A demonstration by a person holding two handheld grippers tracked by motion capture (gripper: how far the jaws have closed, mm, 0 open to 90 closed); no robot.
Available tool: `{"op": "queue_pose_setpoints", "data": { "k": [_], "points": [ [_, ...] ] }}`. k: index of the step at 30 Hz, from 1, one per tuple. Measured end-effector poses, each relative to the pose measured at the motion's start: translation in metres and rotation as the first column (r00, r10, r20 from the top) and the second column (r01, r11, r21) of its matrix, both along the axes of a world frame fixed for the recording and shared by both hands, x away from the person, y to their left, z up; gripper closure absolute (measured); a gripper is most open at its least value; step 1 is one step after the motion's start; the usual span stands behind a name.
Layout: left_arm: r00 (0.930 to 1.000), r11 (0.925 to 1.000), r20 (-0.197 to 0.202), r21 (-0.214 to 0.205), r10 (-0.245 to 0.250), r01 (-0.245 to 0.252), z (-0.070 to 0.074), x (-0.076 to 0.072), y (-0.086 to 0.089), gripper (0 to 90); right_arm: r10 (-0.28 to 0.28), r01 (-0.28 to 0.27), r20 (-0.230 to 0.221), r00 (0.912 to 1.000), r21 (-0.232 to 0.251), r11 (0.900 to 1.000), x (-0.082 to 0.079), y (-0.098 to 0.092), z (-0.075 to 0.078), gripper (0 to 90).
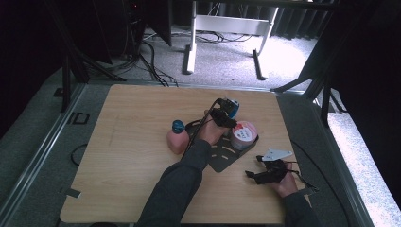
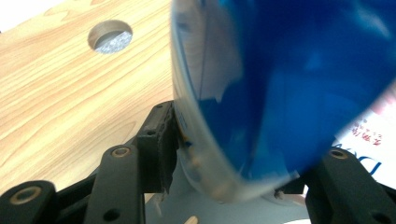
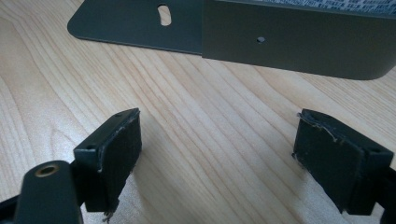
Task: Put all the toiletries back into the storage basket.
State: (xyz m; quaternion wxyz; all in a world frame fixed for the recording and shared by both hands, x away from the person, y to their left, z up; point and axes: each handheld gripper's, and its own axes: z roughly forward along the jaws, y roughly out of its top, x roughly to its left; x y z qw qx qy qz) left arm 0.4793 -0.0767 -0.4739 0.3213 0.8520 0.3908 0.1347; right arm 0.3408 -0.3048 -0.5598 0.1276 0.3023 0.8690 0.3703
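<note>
A blue translucent container [image 1: 231, 106] stands tilted at the far end of a dark metal tray [image 1: 218, 161]. My left gripper [image 1: 226, 112] reaches across to it. In the left gripper view the blue container [image 2: 280, 84] sits blurred between the jaws, both pads lie against its lower sides, and the left gripper [image 2: 229, 158] is shut on it. A white and pink tub [image 1: 244, 134] sits in the tray just beside it. My right gripper [image 1: 254, 166] rests low near the table's front right, open, with bare wood between its fingers [image 3: 112, 154], facing the tray's wall [image 3: 289, 42].
A pink bottle with a teal cap [image 1: 177, 137] stands left of the tray, close to the person's left forearm. A round hole [image 2: 110, 36] pierces the wooden tabletop beyond the left jaw. The tub's printed label [image 2: 369, 135] is close on the right.
</note>
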Motion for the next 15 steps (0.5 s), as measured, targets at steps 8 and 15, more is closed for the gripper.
{"op": "queue_pose_setpoints", "data": {
  "k": [8, 15],
  "points": [
    [0.9995, 0.9993, -0.025, -0.033, 0.017, -0.018, -0.0040, -0.0031, 0.0058, 49.5, 0.001, -0.001, 0.002, 1.0000, -0.001, 1.0000, 0.0001, 0.0000, -0.0001, 15.0],
    [0.9995, 0.9992, -0.011, -0.027, 0.029, -0.029, -0.0032, -0.0044, 0.0059, 55.3, 0.001, -0.001, 0.000, 1.0000, 0.000, 1.0000, -0.0001, 0.0001, 0.0000, 15.0]
  ]
}}
